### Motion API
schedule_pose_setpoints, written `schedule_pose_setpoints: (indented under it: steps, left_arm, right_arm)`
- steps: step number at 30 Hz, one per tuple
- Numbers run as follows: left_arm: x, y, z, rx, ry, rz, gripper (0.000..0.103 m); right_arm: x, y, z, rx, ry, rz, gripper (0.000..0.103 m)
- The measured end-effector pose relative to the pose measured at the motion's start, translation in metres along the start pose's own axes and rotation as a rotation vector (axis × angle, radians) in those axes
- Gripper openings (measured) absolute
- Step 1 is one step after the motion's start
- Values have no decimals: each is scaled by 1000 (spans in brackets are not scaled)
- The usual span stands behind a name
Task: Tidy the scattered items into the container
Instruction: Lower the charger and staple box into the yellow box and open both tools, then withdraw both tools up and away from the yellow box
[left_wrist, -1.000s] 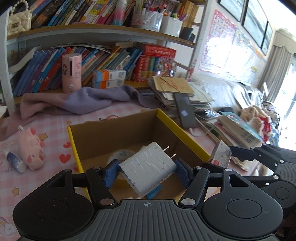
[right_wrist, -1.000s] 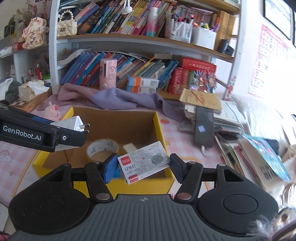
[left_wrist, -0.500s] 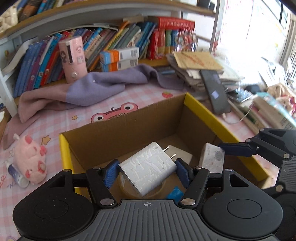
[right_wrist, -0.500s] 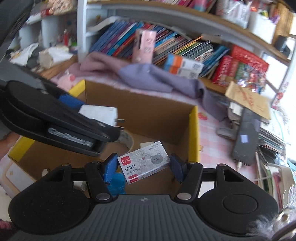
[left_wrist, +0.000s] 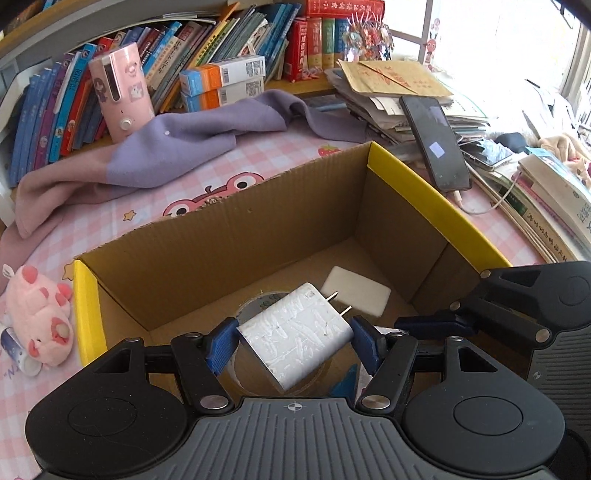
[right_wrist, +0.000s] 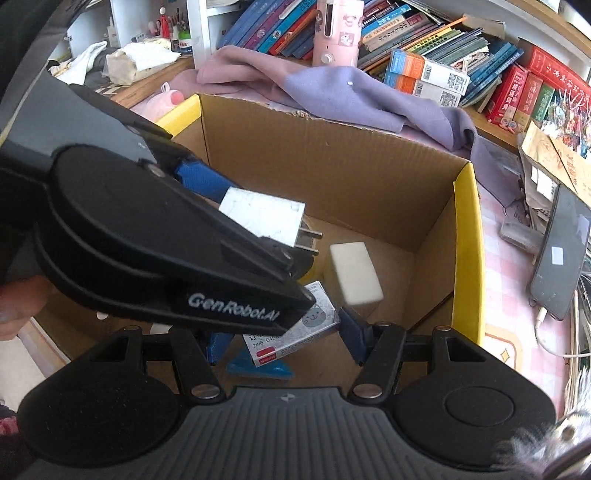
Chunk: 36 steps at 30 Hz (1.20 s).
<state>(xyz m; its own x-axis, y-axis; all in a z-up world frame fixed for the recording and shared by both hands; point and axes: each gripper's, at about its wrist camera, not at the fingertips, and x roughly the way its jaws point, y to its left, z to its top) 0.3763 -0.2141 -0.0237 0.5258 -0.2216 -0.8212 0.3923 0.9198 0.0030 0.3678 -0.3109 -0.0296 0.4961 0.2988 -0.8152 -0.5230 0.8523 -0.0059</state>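
Note:
A cardboard box with yellow rims (left_wrist: 436, 206) (right_wrist: 467, 236) stands on the pink checked table. My left gripper (left_wrist: 293, 341) is shut on a white plug charger (left_wrist: 291, 339) and holds it inside the box, above a tape roll (left_wrist: 258, 301). The charger also shows in the right wrist view (right_wrist: 262, 216). My right gripper (right_wrist: 284, 341) is shut on a small staples box (right_wrist: 291, 332), low inside the cardboard box and partly hidden by the left gripper. A white eraser (left_wrist: 356, 291) (right_wrist: 354, 273) and a blue item (right_wrist: 258, 365) lie on the box floor.
A pink pig toy (left_wrist: 37, 317) and a small tube (left_wrist: 16, 352) lie left of the box. A purple cloth (left_wrist: 177, 147), pink device (left_wrist: 122, 96), phone (left_wrist: 436, 140) and stacked books (left_wrist: 546, 195) surround it. A bookshelf (right_wrist: 443, 48) stands behind.
Both grippers have moved forward and down into the cardboard box with their items still held. The cameras now look more steeply down at the box floor.

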Motion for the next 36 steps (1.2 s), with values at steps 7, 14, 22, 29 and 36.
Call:
schedule_pose_setpoints:
  steps: [7, 14, 22, 29, 36]
  left_arm:
    - [-4, -1, 0, 2, -20, 1, 68]
    - [-27, 4, -2, -43, -93, 32, 82]
    - [-84, 16, -14, -121, -225, 94, 90]
    - [-125, 23, -41, -215, -307, 149, 92]
    - [-134, 39, -85, -333, -285, 143, 98]
  right_arm:
    - [-2, -3, -1, 8, -3, 8, 60]
    - [-5, -5, -4, 45, -10, 14, 61]
    - [-35, -2, -8, 91, -134, -12, 66]
    - [-73, 4, -23, 167, -277, -109, 67]
    - [-100, 23, -42, 236, -365, -240, 75]
